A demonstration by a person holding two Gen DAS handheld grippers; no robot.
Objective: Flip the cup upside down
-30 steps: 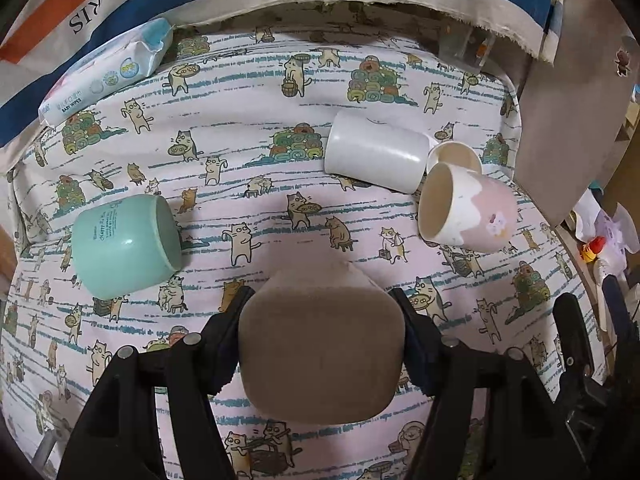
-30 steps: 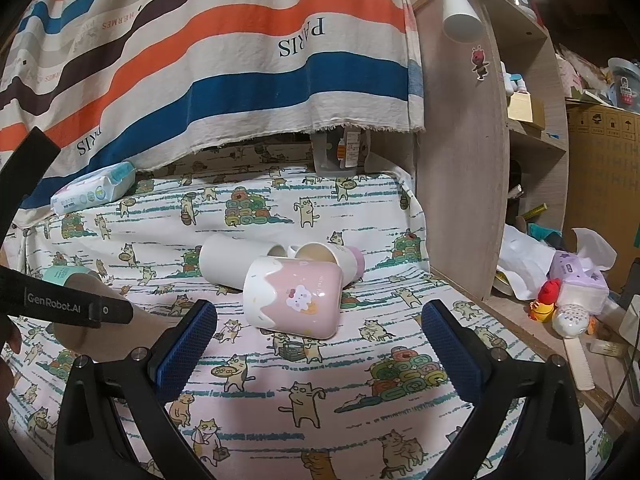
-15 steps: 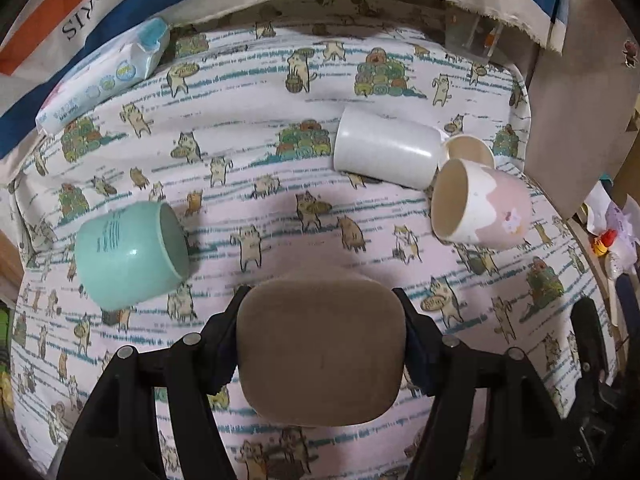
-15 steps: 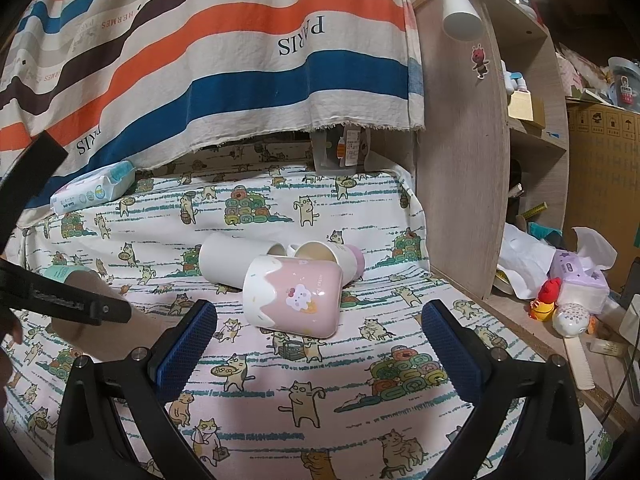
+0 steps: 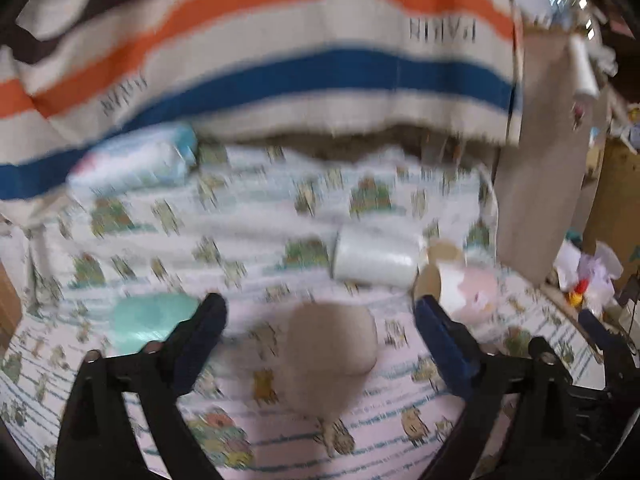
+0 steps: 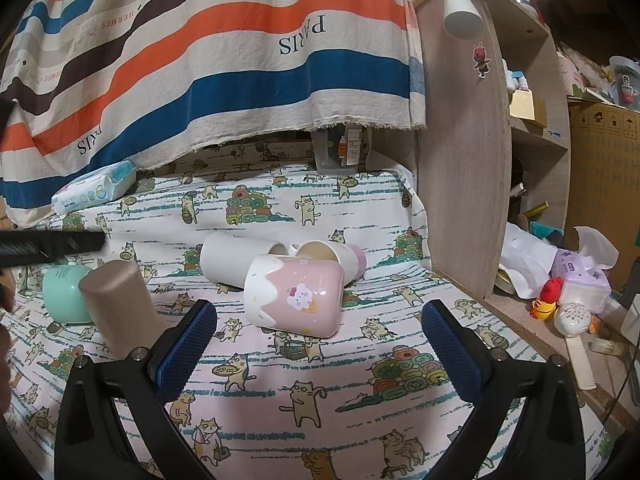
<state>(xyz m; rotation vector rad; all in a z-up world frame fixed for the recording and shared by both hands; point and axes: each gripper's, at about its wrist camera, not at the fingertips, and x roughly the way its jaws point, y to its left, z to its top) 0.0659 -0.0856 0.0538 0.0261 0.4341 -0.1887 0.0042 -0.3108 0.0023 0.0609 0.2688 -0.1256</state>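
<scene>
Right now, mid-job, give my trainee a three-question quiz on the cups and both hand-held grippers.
1. True or false: the left hand-held gripper is clamped on the brown cup.
2. Which cup stands with its closed base up? A) brown cup B) pink-and-white cup C) white cup
3. Fill in: the right hand-held gripper is ____ and holds nothing.

Key: 1 false, its fingers stand apart from the cup; 2 A; 3 open.

Home, cat-print sheet [image 6: 320, 408], cluttered shelves [image 6: 532, 128], tissues [image 6: 580, 276]
</scene>
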